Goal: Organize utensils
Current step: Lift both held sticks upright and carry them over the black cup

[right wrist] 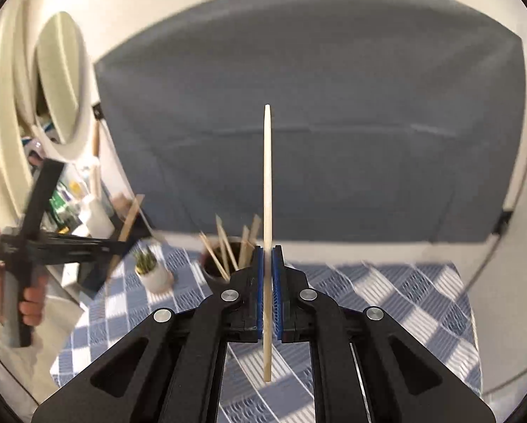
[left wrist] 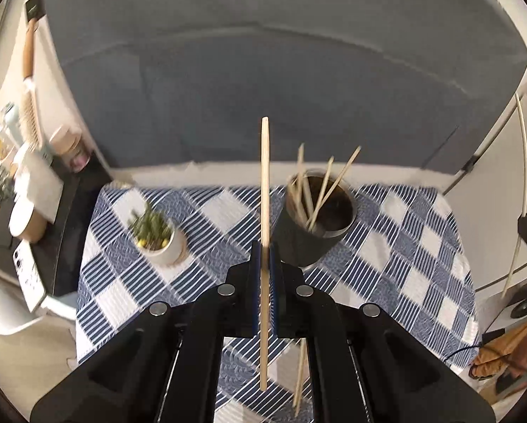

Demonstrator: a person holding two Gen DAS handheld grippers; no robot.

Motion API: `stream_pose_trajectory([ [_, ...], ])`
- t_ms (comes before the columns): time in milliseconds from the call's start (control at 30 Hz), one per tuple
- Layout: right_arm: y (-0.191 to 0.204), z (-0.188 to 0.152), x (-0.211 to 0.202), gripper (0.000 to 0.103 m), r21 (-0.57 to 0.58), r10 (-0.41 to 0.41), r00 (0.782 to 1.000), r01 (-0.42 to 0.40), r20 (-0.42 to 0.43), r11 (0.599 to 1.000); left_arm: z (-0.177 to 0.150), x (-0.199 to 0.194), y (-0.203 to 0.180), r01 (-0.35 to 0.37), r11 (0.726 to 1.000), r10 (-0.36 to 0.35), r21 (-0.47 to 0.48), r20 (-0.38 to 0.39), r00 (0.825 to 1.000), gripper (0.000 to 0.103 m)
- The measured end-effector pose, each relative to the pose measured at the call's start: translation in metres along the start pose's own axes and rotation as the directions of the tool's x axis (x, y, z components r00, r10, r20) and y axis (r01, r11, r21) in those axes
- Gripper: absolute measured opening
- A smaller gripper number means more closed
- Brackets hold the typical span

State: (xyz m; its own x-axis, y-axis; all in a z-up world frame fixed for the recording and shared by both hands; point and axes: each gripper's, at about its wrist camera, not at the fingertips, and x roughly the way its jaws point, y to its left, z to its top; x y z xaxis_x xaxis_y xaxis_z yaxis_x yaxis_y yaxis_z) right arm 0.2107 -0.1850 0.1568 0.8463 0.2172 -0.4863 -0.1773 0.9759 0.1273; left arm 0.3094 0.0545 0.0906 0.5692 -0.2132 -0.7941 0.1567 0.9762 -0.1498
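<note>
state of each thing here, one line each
left tongs: shut on a chopstick, held upright
right tongs: shut on a chopstick, held upright
dark cup: upright on the checked cloth, several chopsticks leaning inside
loose chopstick: lying on the cloth
plant pot: upright

Grey sofa (left wrist: 281, 70), perhaps, behind checkered tablecloth (left wrist: 404, 246)
</note>
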Motion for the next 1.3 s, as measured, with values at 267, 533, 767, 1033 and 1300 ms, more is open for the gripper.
stream_pose_trajectory([
  [267, 0.011, 0.031, 0.038, 0.005, -0.001, 0.145, 0.986, -0.145, 0.083, 0.989, 0.049, 0.007, -0.022, 0.052, 0.997, -0.055, 0.058, 0.064, 0.996, 0.005],
  [533, -0.004, 0.034, 0.085, 0.005, 0.041, 0.293, 0.948, -0.300, 0.125, 0.953, 0.061, 0.020, -0.026, 0.169, 0.977, -0.197, 0.131, 0.248, 0.948, 0.005],
  [767, -0.015, 0.030, 0.122, 0.005, 0.070, 0.421, 0.885, -0.441, 0.199, 0.895, 0.063, 0.048, -0.012, 0.321, 0.937, -0.349, 0.136, 0.337, 0.874, 0.005],
  [1033, -0.022, 0.010, 0.178, 0.005, 0.102, 0.412, 0.895, -0.432, 0.172, 0.896, 0.049, 0.077, 0.019, 0.442, 0.891, -0.436, 0.108, 0.477, 0.763, 0.005],
  [1300, -0.022, -0.011, 0.228, 0.005, 0.118, 0.382, 0.916, -0.396, 0.127, 0.911, 0.044, 0.128, 0.019, 0.504, 0.858, -0.489, 0.098, 0.451, 0.747, 0.005],
])
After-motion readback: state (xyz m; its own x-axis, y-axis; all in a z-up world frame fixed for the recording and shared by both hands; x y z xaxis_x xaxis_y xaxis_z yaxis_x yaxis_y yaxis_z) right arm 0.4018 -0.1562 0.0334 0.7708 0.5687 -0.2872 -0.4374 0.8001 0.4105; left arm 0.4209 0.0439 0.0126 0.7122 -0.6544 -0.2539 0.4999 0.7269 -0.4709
